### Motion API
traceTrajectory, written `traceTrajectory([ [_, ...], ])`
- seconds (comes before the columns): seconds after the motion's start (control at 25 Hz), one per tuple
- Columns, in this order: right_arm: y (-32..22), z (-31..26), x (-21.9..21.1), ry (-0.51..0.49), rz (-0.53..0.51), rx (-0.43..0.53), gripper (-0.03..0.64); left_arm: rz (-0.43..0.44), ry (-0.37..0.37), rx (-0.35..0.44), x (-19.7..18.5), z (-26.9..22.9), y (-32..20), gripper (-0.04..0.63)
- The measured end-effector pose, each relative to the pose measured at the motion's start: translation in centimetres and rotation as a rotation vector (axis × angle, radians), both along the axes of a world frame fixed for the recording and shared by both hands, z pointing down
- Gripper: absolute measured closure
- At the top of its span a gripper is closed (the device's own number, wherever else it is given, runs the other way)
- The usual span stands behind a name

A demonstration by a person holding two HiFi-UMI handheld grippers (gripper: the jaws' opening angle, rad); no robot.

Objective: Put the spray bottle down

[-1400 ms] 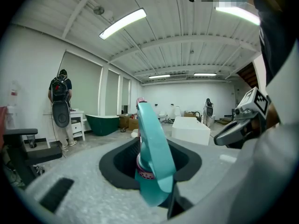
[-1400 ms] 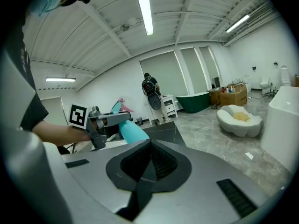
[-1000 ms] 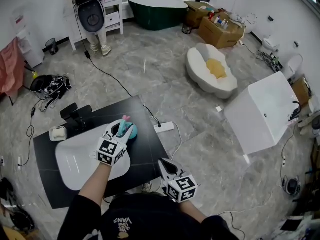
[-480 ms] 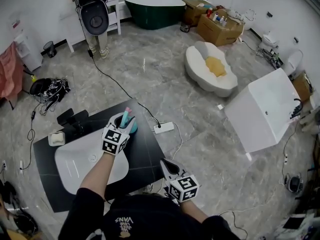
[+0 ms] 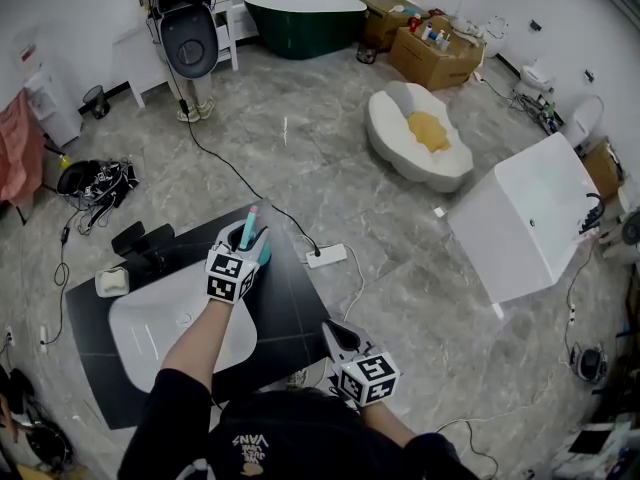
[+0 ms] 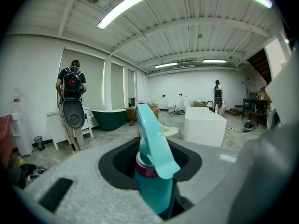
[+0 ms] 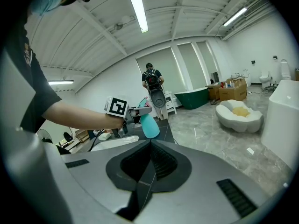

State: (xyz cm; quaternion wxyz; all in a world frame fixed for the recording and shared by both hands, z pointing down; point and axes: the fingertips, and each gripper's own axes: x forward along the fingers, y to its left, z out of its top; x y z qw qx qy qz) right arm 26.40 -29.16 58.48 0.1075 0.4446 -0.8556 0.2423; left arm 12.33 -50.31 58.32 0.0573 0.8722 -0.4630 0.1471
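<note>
Teal plastic spray bottle (image 5: 256,236), long axis upright, pink-tipped head uppermost, is clamped in the left gripper (image 5: 248,242) over the far right corner of the black table (image 5: 292,308); open floor (image 5: 400,218) beyond. Right gripper (image 5: 334,329) closed, empty.

Left gripper (image 5: 246,247) with the spray bottle (image 5: 251,226) moved up-frame in the head view. A second ago its marker cube sat over the right side of the white basin (image 5: 150,318). Now the cube is at the basin's upper right corner, and the bottle is over the black table (image 5: 290,308), near its upper edge.
</note>
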Motion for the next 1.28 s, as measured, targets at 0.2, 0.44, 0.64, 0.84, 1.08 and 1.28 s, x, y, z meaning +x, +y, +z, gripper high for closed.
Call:
traceTrajectory([
  [0.2, -0.1, -0.6, 0.2, -0.001, 0.013, 0.01, 0.614, 0.014, -0.001, 0.002, 0.0, 0.1, 0.0, 0.456],
  [0.44, 0.2, -0.7, -0.1, 0.003, 0.018, 0.014, 0.614, 0.016, 0.011, -0.004, -0.1, -0.1, 0.3, 0.344],
  [0.64, 0.5, -0.7, -0.3, 0.003, 0.021, 0.02, 0.614, 0.034, 0.011, -0.003, 0.1, -0.2, 0.5, 0.331],
  [0.84, 1.0, -0.9, -0.6, 0.003, 0.023, 0.022, 0.614, 0.028, 0.009, -0.019, -0.2, 0.0, 0.7, 0.322],
  [1.08, 1.7, -1.5, -0.7, 0.008, 0.036, 0.03, 0.614, 0.001, 0.013, -0.022, -1.1, -0.3, 1.3, 0.313],
  [1.28, 2.8, -1.7, -1.9, 0.009, 0.039, 0.034, 0.614, -0.003, 0.03, -0.014, -2.4, -0.9, 2.5, 0.313],
])
